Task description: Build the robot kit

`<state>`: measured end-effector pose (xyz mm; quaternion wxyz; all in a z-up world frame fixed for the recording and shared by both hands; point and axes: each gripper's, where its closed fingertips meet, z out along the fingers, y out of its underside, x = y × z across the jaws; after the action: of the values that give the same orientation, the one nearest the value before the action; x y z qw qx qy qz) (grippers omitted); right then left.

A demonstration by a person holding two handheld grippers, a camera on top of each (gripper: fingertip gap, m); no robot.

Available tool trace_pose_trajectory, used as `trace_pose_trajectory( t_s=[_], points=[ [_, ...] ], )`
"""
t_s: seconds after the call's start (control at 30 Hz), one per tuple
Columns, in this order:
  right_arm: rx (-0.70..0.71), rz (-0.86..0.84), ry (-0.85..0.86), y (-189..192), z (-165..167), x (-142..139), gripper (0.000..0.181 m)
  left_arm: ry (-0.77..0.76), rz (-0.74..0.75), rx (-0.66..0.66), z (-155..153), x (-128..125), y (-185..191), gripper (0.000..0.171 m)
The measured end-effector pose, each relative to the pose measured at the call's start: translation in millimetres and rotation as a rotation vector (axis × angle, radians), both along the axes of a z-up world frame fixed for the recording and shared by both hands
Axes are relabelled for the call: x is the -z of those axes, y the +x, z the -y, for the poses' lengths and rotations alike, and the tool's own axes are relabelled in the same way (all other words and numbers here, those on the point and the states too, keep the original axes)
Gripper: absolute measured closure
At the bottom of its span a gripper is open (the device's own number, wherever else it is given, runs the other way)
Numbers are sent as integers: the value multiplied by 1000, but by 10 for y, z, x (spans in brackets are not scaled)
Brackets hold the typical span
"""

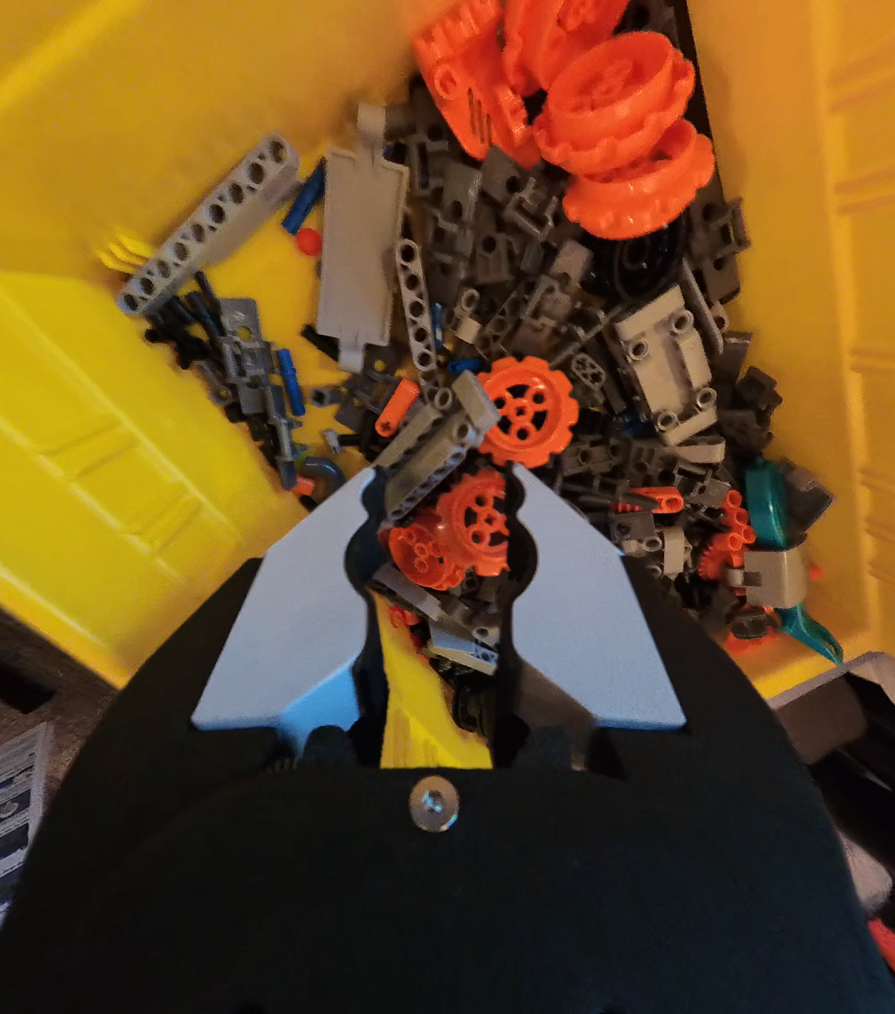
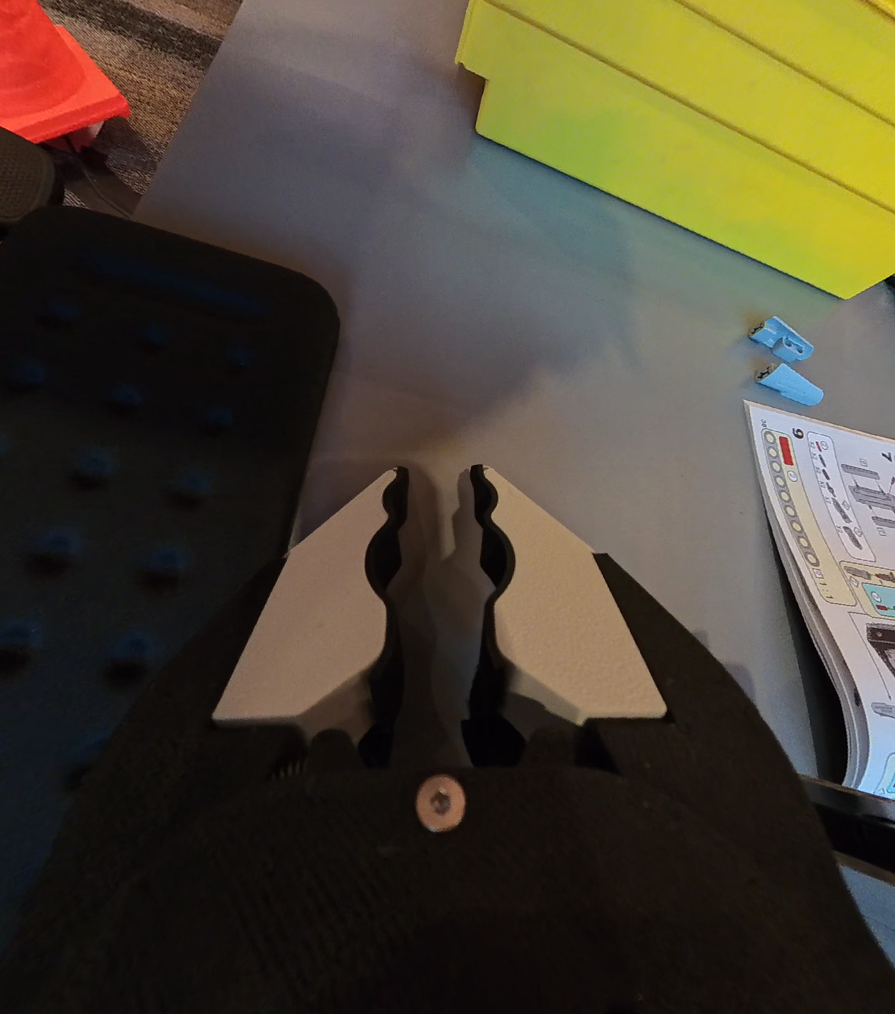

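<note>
Left gripper (image 1: 442, 472) angled down into yellow plastic bin (image 1: 105, 164), jaws parted over the heap of grey and orange building parts (image 1: 544, 329); grey studded beam (image 1: 434, 439) at the tips, orange toothed wheel (image 1: 478, 521) between the jaws, contact unclear; right gripper (image 2: 439, 472) over bare grey tabletop (image 2: 379, 219), jaws slightly apart, empty; black studded plate (image 2: 105, 439) left, instruction booklet (image 2: 873, 576) right.

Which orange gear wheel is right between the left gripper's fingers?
The orange gear nearest the camera, framed by the left gripper. The other flat gear lies beyond the fingertips.
</note>
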<state>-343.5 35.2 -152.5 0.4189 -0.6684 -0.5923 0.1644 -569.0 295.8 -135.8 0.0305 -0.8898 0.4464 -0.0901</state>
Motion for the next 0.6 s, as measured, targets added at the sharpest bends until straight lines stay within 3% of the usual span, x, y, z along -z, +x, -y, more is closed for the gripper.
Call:
trace_pose_trajectory(
  t_s=[0.1,0.2,0.3,0.37,0.47,0.53,0.6],
  points=[
    [3,-1,-2,0,-13,0,158,83,76,-31,-187,-93,126,124],
    [7,-3,-5,1,-25,0,158,191,133,34,-355,-176,313,124],
    [13,-4,-7,5,-43,1,158,269,83,118,-516,-78,393,122],
    [16,-4,-4,9,-52,0,159,223,56,116,-545,61,428,115],
    [12,-6,11,15,-51,-9,160,156,30,87,-564,197,453,120],
    [12,-2,10,17,-51,-2,160,83,35,59,-515,210,468,129],
    [9,0,12,17,-46,-1,160,33,24,36,-481,203,441,150]
  ],
)
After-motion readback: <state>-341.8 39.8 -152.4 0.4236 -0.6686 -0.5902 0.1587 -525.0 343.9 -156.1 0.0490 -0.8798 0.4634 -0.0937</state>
